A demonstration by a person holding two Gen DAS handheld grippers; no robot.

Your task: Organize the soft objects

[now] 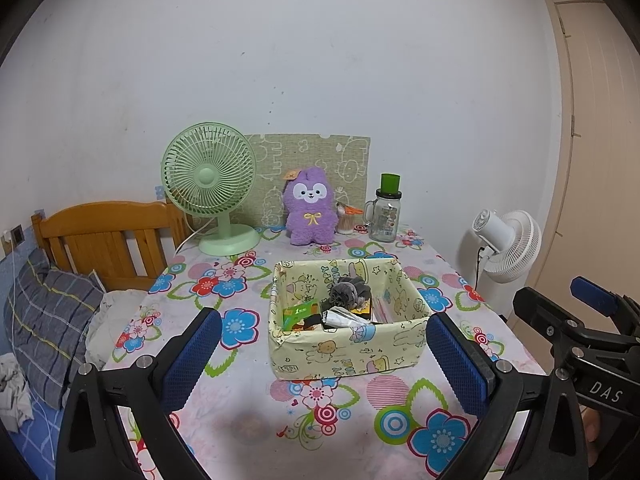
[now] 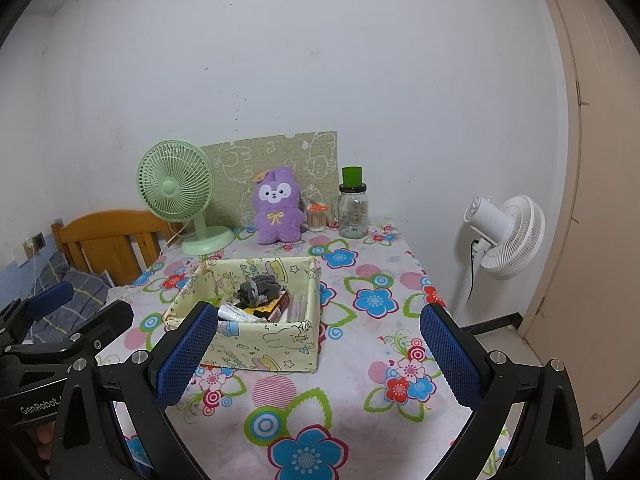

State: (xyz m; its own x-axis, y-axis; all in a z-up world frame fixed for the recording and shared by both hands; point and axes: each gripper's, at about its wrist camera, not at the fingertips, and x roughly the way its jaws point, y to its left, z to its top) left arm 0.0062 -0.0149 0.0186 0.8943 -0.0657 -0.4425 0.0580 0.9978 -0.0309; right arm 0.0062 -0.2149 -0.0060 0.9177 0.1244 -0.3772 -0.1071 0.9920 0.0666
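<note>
A: Left tongs (image 1: 324, 354)?
B: Spread wide, nothing between the pads, hanging over the near edge of the bench (image 1: 248, 408). Box (image 1: 344, 344) sits just past the tips.
A: Right tongs (image 2: 319, 354)?
B: Same, gaping and empty, over the near edge. Its left pad overlaps the box's near left corner in view; can't tell if touching. Each tongs shows at the side of the other's camera.
A: Box contents?
B: Yellow cartoon-print box, mid bench. Grey sock (image 1: 347, 290) bunched on top of the clutter, toward the back wall of the box. Under it a green packet (image 1: 298, 314), a crumpled silver wrapper (image 1: 344, 317), a dark yellow packet; rest too jumbled to tell.
A: Other soft things?
B: Purple plush (image 1: 309, 212) upright at the far edge, leaning on a green patterned board (image 1: 340, 156) against the wall.
A: Beside it?
B: Green fan (image 1: 210, 184) at the far left corner. Right of the plush a small cup of sticks (image 1: 346, 220), then a glass jar (image 1: 386, 216) with a green cap near the far right corner.
A: Off the bench?
B: Wooden headboard (image 1: 104, 236) and a plaid pillow (image 1: 48, 320) to the left, white fan (image 1: 506, 242) to the right, door (image 1: 600, 160) beyond.
</note>
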